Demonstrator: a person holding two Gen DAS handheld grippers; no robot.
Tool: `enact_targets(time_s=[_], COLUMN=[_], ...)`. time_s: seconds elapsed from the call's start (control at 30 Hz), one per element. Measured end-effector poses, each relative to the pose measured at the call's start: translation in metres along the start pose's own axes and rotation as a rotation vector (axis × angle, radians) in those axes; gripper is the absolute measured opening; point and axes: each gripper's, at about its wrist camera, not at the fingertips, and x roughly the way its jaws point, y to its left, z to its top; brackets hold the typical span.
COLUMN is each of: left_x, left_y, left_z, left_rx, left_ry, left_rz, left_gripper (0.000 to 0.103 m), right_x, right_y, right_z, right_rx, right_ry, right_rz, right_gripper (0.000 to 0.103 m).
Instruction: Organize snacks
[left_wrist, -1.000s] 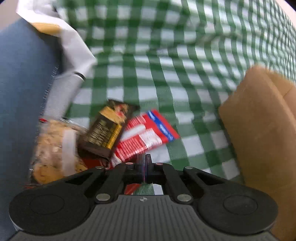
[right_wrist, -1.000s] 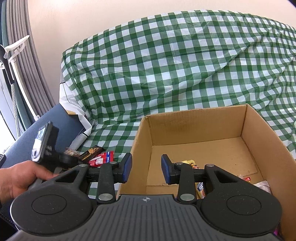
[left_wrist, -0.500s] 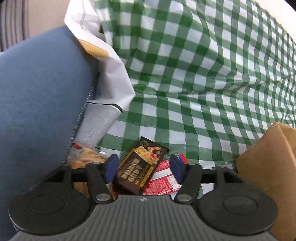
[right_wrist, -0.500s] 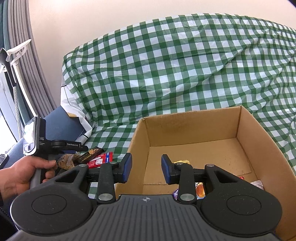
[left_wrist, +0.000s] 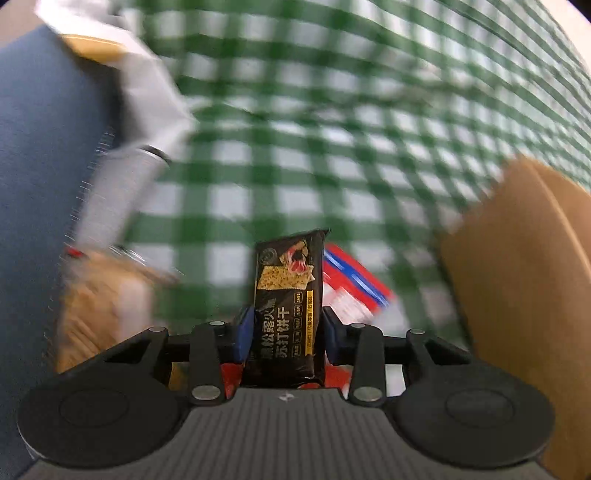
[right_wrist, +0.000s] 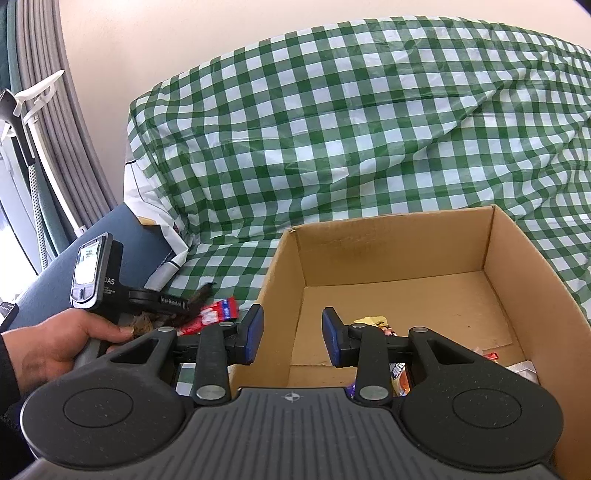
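My left gripper (left_wrist: 286, 334) is shut on a black cracker packet (left_wrist: 286, 295) and holds it upright above the green checked cloth (left_wrist: 295, 147). A red and blue snack packet (left_wrist: 351, 291) lies just right of it, and a clear bag of brown snacks (left_wrist: 99, 295) lies to the left. In the right wrist view the left gripper (right_wrist: 184, 304) shows at the left with the black packet (right_wrist: 201, 295) in it, above the red packet (right_wrist: 218, 310). My right gripper (right_wrist: 293, 332) is open and empty over the near left wall of the cardboard box (right_wrist: 406, 243), which holds several snacks (right_wrist: 376, 325).
A blue cushion (left_wrist: 40, 147) borders the snacks on the left, with a white bag (left_wrist: 147, 92) beside it. The box wall (left_wrist: 524, 295) stands close on the left gripper's right. Grey curtains (right_wrist: 44, 122) hang at the far left.
My left gripper closed on the black cracker packet and lifted it; the view is blurred from motion. My right gripper stayed open and nearly still by the box.
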Motion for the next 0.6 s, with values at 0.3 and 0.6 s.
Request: enact_targets(time_s=[0.3, 0.6], left_x=[-0.03, -0.078], left_y=[-0.05, -0.049], left_z=[-0.06, -0.076], left_rx=[0.125, 0.058], left_ry=[0.239, 0.096], left_rz=[-0.219, -0.144], left_gripper=[0.035, 0.068], right_x=[-0.006, -0.015], right_y=[0.003, 0.011], right_z=[-0.001, -0.009], right_rx=[-0.017, -0.021], right_ry=[0.008, 0.017], right_rz=[0.007, 0.032], right_gripper=[0.037, 0.037])
